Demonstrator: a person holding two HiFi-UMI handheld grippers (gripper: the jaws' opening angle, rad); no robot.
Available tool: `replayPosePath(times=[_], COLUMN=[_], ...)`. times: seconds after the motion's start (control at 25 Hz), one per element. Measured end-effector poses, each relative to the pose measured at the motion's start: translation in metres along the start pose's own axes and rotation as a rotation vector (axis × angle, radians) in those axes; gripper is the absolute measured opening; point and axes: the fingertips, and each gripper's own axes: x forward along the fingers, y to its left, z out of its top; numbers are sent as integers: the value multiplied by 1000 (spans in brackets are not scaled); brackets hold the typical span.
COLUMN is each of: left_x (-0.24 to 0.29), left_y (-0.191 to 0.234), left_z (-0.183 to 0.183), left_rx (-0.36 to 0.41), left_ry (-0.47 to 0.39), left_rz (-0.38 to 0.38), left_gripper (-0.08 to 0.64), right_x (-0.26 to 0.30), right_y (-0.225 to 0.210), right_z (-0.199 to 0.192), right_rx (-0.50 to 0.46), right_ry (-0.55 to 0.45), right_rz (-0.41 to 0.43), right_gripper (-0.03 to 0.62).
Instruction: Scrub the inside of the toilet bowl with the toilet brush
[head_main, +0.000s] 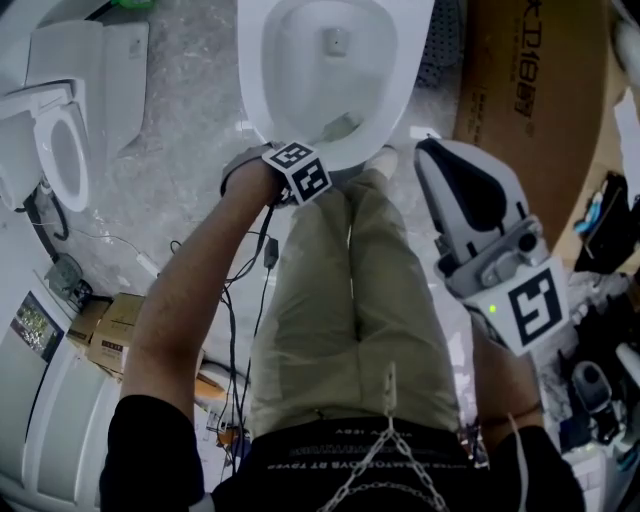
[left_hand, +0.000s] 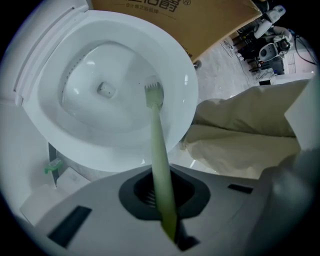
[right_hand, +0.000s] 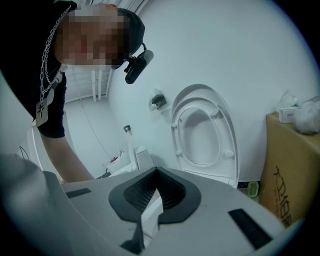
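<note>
The left gripper (left_hand: 170, 227), jaws pinching the toilet brush (left_hand: 157, 140), aims its long handle straight ahead and down into the toilet bowl (left_hand: 186, 95), bristles by the near inner wall (the right gripper (right_hand: 142, 227), jaws together and empty, hangs aside).

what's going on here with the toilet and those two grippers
A person stands over a white toilet bowl with a handheld gripper in each hand. The left gripper is clamped on the pale green handle of a toilet brush, whose bristle head reaches inside the bowl by its side wall. The right gripper is held off to the side, away from the bowl, jaws together with nothing in them.
</note>
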Motion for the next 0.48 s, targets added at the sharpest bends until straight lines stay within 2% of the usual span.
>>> replayPosePath(times=[0.28, 0.48], left_x=[1, -2], left_y=[30, 58], left_z=[-25, -32], left_rx=[-41, -116], left_ry=[54, 63], left_rz=[77, 116], left_gripper=[2, 2], right_x=[3, 5], right_y=[3, 3], right_z=[2, 0], right_rx=[-7, -4], right_ry=[4, 6], right_rz=[3, -1], right_gripper=[3, 3])
